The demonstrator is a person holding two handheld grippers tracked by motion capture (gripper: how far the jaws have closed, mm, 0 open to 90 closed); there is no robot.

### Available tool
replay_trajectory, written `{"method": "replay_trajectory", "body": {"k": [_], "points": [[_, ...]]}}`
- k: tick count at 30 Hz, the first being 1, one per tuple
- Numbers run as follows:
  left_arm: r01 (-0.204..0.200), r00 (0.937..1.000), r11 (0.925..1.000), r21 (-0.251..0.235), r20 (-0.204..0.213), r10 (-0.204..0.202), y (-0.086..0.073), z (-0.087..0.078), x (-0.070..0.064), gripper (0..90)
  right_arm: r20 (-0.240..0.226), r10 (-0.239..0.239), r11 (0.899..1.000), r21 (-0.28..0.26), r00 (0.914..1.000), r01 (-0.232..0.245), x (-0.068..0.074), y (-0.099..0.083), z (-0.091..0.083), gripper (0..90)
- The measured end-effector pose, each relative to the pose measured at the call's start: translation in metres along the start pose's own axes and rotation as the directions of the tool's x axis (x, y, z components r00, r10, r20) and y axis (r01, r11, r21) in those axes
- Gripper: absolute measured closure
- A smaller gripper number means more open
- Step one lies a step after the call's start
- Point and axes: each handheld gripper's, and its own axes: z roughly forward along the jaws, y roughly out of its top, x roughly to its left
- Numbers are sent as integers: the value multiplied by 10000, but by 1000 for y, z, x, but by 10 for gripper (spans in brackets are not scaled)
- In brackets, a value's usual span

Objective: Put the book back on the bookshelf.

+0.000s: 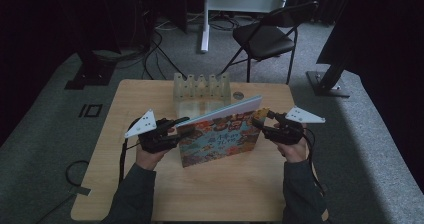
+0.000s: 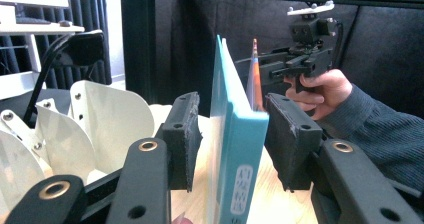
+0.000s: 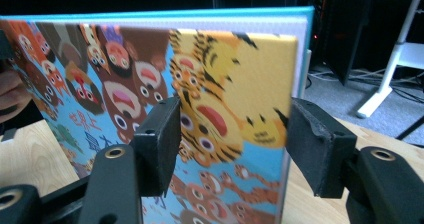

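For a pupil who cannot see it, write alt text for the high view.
A colourful picture book stands upright on a wooden table, with the left gripper at its left edge and the right gripper at its right. Behind it sits a pale slotted rack; beyond the table, a black folding chair.

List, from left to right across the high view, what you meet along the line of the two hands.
Left tongs → picture book → right tongs

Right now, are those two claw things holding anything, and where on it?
A picture book stands upright on the table. The left gripper straddles its spine end and the right gripper its open edge, but visible gaps leave the clamping uncertain.
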Motion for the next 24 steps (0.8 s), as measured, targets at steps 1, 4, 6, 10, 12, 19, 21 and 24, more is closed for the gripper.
{"method": "replay_trajectory", "body": {"k": [1, 4, 6, 10, 12, 19, 21, 24], "points": [[19, 10000, 10000, -1, 33, -19, -2, -1, 1, 586, 20, 11, 10000, 20, 10000, -11, 0, -1, 0, 402], [-104, 9999, 9999, -5, 70, 104, -5, -1, 1, 640, 100, -13, 9999, 153, 9999, 11, -2, -3, -1, 406], [-150, 9998, 9999, 4, 115, 150, -7, -1, 1, 660, 197, 40, 9997, 238, 9998, -45, -3, -4, -1, 408], [-147, 9997, 9999, 27, 219, 146, -7, -1, 1, 663, 403, 89, 9995, 288, 9991, -101, -7, -8, -3, 429], [-148, 9995, 9999, 28, 296, 147, -7, 0, 0, 680, 544, 86, 9994, 331, 9985, -104, -8, -10, -5, 452], [-299, 9995, 9995, 39, 121, 299, -7, 0, -2, 711, 943, 245, 9992, 294, 9952, -274, -15, -17, -12, 490], [-310, 9995, 9995, 36, 89, 310, -7, 1, -2, 710, 1101, 334, 9989, 302, 9934, -370, -18, -19, -13, 492], [-369, 9993, 9993, 85, 28, 369, -8, 1, -3, 711, 1251, 412, 9983, 358, 9913, -460, -20, -22, -13, 495]]}}
